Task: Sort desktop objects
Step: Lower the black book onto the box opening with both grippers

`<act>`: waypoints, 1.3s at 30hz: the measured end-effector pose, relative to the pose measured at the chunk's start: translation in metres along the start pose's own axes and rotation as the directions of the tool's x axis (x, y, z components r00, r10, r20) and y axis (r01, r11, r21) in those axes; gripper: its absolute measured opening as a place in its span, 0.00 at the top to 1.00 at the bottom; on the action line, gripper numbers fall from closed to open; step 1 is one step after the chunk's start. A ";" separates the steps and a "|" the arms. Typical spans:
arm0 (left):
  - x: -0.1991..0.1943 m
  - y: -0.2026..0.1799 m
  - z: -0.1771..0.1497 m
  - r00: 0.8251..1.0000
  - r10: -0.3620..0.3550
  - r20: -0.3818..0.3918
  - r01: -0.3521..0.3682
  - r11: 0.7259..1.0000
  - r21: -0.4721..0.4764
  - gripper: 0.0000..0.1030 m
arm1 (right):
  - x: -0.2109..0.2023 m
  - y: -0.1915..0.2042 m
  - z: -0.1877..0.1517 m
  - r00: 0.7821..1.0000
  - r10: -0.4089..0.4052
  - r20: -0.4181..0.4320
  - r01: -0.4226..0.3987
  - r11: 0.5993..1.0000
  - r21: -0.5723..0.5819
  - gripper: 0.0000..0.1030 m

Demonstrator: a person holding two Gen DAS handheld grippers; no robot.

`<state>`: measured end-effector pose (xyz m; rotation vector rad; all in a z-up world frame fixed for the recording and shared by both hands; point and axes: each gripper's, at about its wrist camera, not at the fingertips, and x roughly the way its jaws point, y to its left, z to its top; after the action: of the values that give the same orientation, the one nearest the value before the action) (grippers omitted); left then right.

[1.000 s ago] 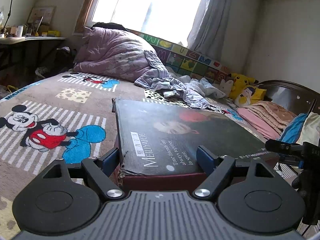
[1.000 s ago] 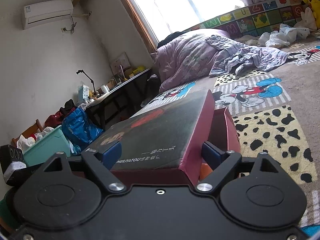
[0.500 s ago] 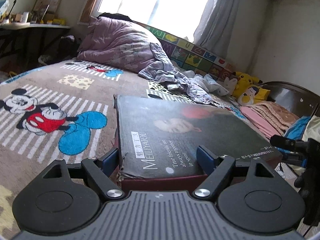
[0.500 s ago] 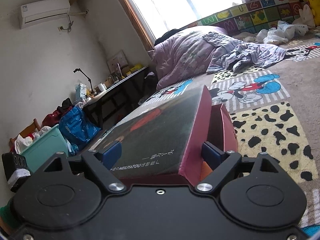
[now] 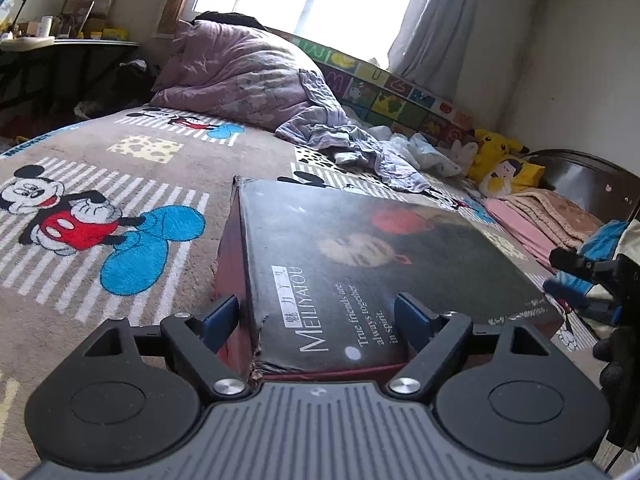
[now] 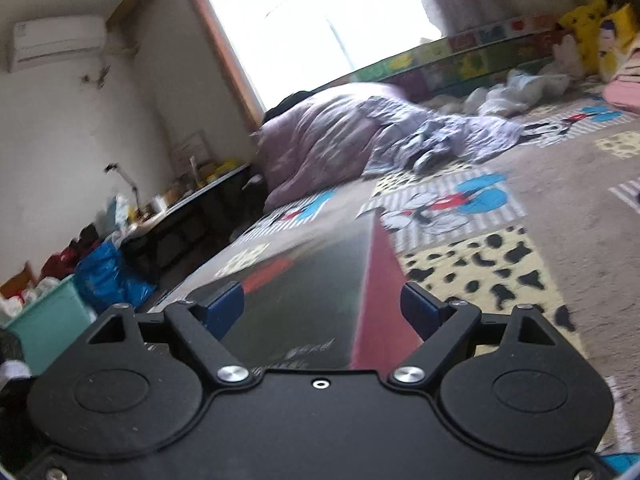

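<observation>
Two grippers, the left gripper (image 5: 316, 316) and the right gripper (image 6: 322, 306), hold their jaws wide open at opposite ends of the big flat dark box with red sides (image 5: 360, 264) on the cartoon-mouse bed blanket (image 5: 120, 200), probably to lift it evenly together.

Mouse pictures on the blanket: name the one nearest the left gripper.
The big one with red shorts and blue shoes, left of the box; the other lies by the quilt.
</observation>
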<state>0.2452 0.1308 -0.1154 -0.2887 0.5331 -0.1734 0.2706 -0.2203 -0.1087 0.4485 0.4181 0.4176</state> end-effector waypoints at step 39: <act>-0.015 -0.034 -0.020 0.994 0.023 -0.107 -0.020 1.000 0.023 0.07 | -0.046 -0.024 -0.059 0.983 0.093 -0.156 -0.052 0.966 0.252 0.10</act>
<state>0.2191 0.0982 -0.1137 -0.2527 0.6405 -0.1747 0.2114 -0.2422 -0.1556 0.6758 0.6213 0.4781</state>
